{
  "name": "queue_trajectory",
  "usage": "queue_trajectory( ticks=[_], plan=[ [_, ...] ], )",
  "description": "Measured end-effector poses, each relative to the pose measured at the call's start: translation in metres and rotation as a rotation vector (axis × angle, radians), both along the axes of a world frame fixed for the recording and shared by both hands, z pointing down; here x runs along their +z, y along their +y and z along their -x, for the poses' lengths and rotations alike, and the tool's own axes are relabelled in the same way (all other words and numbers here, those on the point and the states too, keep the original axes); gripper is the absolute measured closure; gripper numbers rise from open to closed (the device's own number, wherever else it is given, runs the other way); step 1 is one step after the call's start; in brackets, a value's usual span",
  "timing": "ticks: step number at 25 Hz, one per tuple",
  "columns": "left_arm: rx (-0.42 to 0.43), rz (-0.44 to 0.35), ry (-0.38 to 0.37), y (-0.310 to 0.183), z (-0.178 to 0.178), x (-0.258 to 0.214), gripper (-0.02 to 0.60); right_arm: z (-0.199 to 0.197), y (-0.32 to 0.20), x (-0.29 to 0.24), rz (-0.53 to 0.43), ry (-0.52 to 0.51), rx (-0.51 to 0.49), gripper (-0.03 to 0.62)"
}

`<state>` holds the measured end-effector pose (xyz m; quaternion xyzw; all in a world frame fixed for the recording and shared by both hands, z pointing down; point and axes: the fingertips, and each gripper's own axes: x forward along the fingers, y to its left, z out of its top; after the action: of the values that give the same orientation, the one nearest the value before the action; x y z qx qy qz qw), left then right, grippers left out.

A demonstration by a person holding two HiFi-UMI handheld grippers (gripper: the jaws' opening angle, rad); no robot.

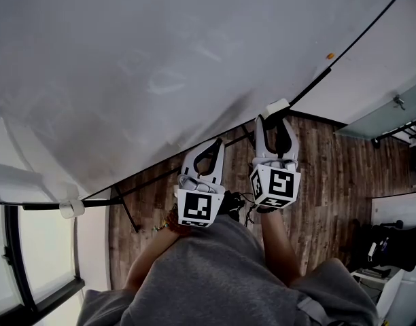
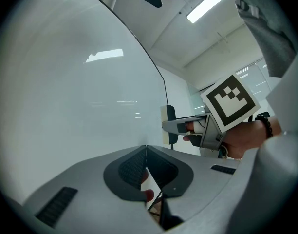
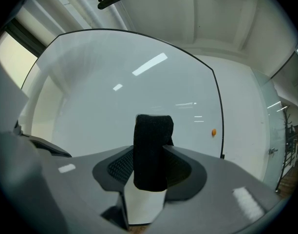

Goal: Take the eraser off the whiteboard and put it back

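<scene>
The whiteboard (image 1: 160,66) fills the upper part of the head view. My right gripper (image 1: 276,119) is shut on the eraser (image 1: 277,106) and holds it close to the board's lower edge; I cannot tell whether it touches. In the right gripper view the eraser's black felt (image 3: 153,145) stands upright between the jaws of the right gripper (image 3: 152,160), facing the whiteboard (image 3: 139,91). My left gripper (image 1: 211,149) is beside it, to its left, shut with nothing in it. The left gripper view shows its jaws (image 2: 146,150) meeting, and the right gripper (image 2: 188,126) with the eraser (image 2: 167,123) off to the right.
A small orange magnet (image 1: 330,56) sticks to the board near its right edge and also shows as an orange magnet (image 3: 214,132) in the right gripper view. Below the board are its black stand legs (image 1: 128,212), a wood floor (image 1: 323,182), a window (image 1: 38,250) at left, and dark gear (image 1: 391,243) at right.
</scene>
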<state>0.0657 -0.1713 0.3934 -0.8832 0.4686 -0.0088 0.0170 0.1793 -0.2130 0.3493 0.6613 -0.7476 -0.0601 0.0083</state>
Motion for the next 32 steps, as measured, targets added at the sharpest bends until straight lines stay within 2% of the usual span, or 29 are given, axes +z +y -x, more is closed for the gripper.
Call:
queue_trajectory(
  ticks=[17,32],
  plan=[
    [-0.003,0.028,0.008,-0.015,-0.001,0.008,0.574,0.005,-0.02,0.004,0.01,0.01,-0.022,0.414],
    [-0.016,0.018,0.004,-0.029,-0.001,0.011,0.574,0.012,-0.036,0.004,0.01,0.02,-0.045,0.414]
  ],
)
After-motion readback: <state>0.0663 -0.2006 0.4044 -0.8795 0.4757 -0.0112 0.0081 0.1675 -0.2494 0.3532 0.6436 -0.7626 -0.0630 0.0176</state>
